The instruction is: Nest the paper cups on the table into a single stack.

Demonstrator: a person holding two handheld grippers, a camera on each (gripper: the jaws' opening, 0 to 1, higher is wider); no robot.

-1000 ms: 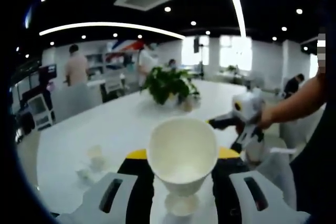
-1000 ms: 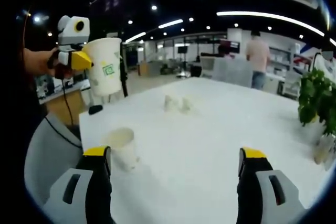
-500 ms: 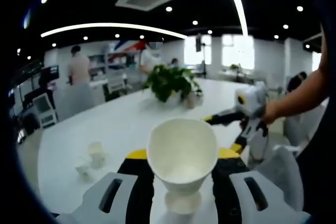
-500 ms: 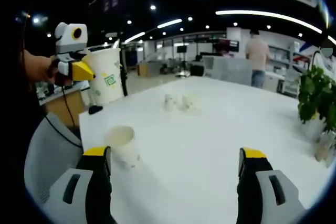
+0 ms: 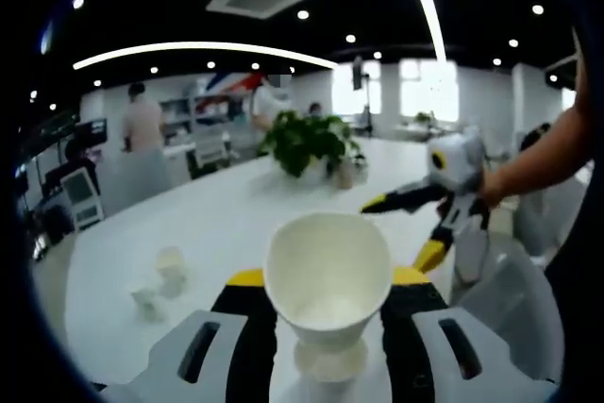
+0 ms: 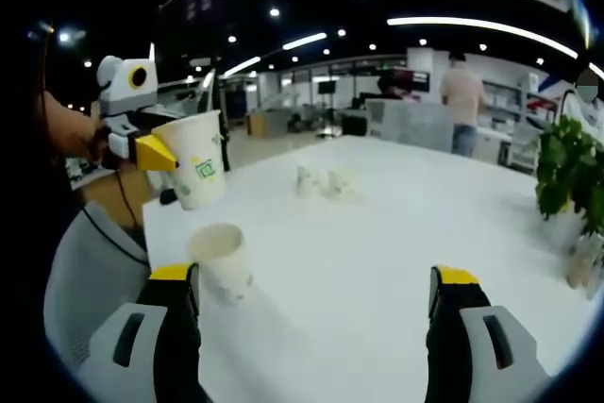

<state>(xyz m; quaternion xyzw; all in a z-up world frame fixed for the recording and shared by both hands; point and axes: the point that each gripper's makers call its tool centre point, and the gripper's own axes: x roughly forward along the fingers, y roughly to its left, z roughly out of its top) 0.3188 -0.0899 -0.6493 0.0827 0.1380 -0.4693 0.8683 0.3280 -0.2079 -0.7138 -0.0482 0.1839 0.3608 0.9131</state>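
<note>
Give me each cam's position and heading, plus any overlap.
Left gripper view: rides the left gripper, looks across the table over its held cup toward a plant; a forearm holds the right gripper.
Right gripper view: rides the open right gripper, looks down the table at a standing cup; a hand shows.
Shared: table, plant, held cup, both grippers.

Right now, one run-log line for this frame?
left hand-held gripper: holds paper cup | right hand-held gripper: open | standing cup: below on table
</note>
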